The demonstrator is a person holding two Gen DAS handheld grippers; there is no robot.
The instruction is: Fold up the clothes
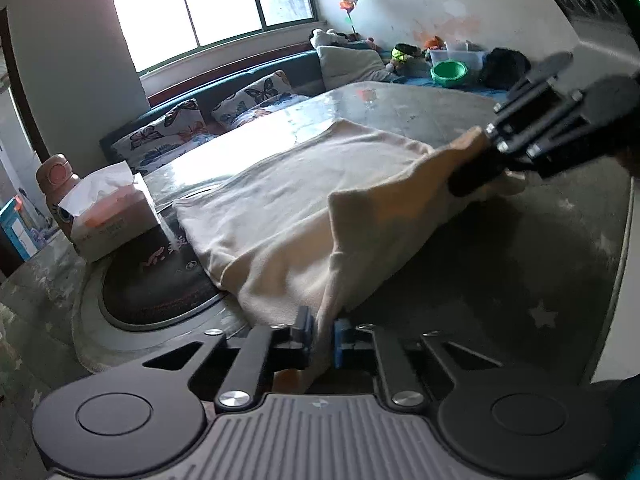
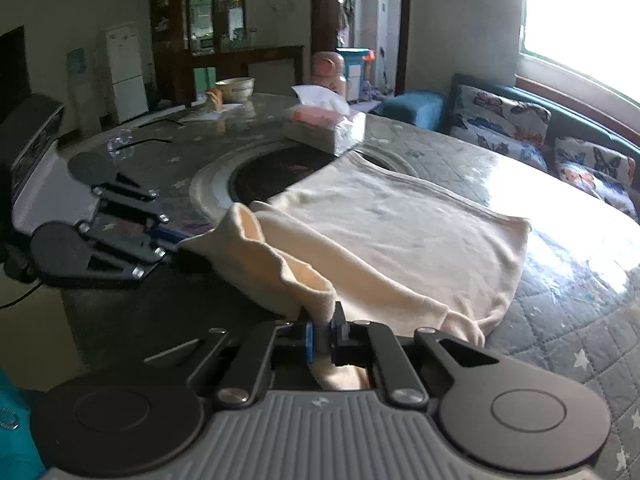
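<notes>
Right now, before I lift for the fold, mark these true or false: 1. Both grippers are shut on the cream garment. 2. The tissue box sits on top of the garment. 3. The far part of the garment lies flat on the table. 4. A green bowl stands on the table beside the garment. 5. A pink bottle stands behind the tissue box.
1. True: the left gripper and the right gripper each pinch an edge of the cream garment.
2. False: the tissue box stands on the table, just beyond the garment's far end.
3. True.
4. False: the green bowl is off the table, among clutter by the far wall.
5. True: the pink bottle stands behind it.
</notes>
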